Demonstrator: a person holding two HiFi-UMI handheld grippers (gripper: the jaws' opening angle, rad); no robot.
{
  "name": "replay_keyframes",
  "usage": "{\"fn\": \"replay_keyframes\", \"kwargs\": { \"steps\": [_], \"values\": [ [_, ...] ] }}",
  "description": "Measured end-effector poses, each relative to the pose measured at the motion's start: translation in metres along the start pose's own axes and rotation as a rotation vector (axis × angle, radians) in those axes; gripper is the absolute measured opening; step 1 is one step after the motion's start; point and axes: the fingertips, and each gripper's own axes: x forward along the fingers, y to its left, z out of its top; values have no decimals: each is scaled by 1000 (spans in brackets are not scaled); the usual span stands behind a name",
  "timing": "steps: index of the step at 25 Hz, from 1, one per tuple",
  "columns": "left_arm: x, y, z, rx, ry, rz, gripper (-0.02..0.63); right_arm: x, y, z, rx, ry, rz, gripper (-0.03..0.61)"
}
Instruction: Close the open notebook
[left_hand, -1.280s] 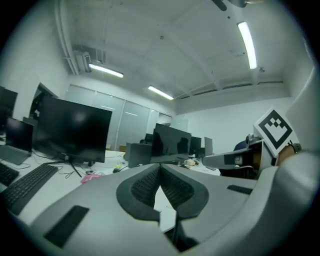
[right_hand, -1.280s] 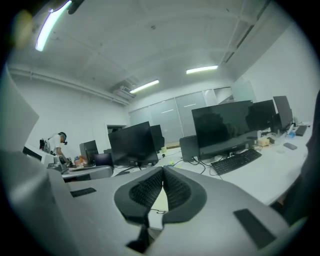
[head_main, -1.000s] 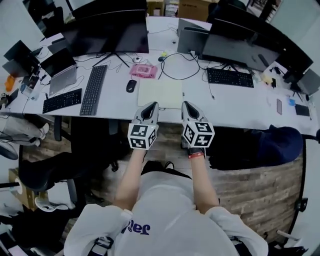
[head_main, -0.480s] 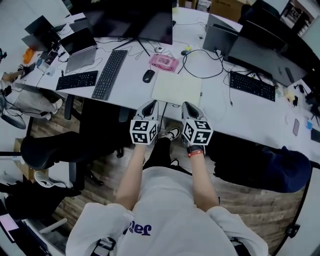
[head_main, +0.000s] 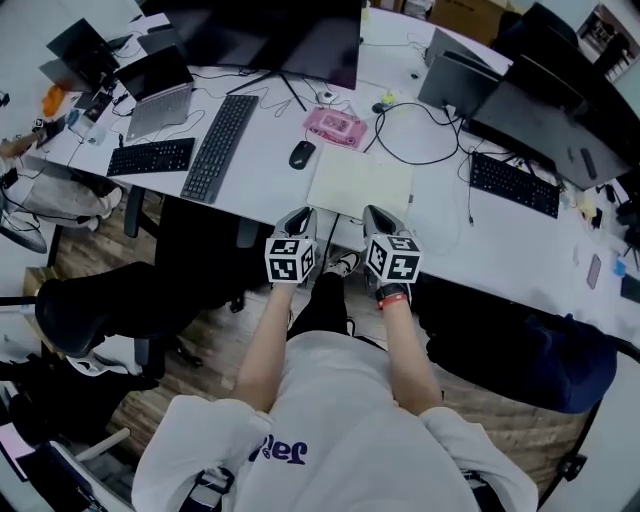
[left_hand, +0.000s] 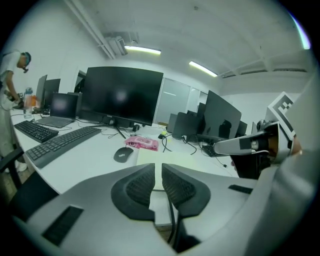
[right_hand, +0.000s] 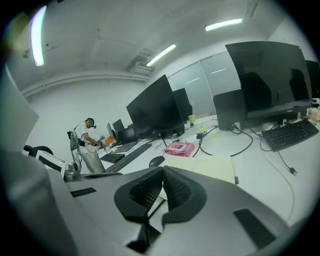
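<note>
On the white desk (head_main: 265, 180) in front of me: the open notebook (head_main: 360, 183) lay flat with its pale pages up, close to the desk's near edge.
Notebook's neighbours: a black mouse (head_main: 301, 154) sat just beside its far left corner, a pink packet (head_main: 336, 126) lay beyond the mouse, and a looping black cable (head_main: 430, 150) ran past its far right corner.
Left gripper (head_main: 300, 212): I held it over the desk's near edge, aimed at the left page. Its jaws were opening, with only a slim gap between the ribbed pads and nothing between them.
Right gripper (head_main: 376, 210): I held it just beside the left one, aimed at the right page. Its pads met at the tips and gripped nothing.
Contact: in both gripper views the pages lay beyond and below the pads, apart from them.
Marker cubes: one sat on the back of each gripper, both facing up toward my head.
Further left on the desk: a long black keyboard (head_main: 220, 147) lay lengthwise, with a dark monitor (head_main: 290, 35) behind it.
My arms: both forearms were bare below white sleeves, with a red band at my right wrist.
Far end of the room: another person (right_hand: 89, 137) in white stood by the desk.
</note>
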Motion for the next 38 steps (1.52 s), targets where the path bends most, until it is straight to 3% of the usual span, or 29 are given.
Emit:
{"fn": "replay_keyframes", "kwargs": {
  "steps": [8,13,18,27,33,38],
  "values": [
    [45,32,-25,-28,113,10,118,35,-8,-4,4,50,19,2],
    [72,40,-41,-90,190,-21,199,48,-21,-4,10,74,9,2],
    [83,55,-48,-141,232,-20,232,62,-19,-7,19,94,18,2],
    [99,60,-58,-162,300,0,230,67,-36,-7,41,109,0,2],
    [96,63,-54,-151,306,53,134,61,-44,-5,57,102,-17,2],
    [94,64,-51,-178,292,79,113,56,-54,-6,83,97,-42,2]
  ]
}}
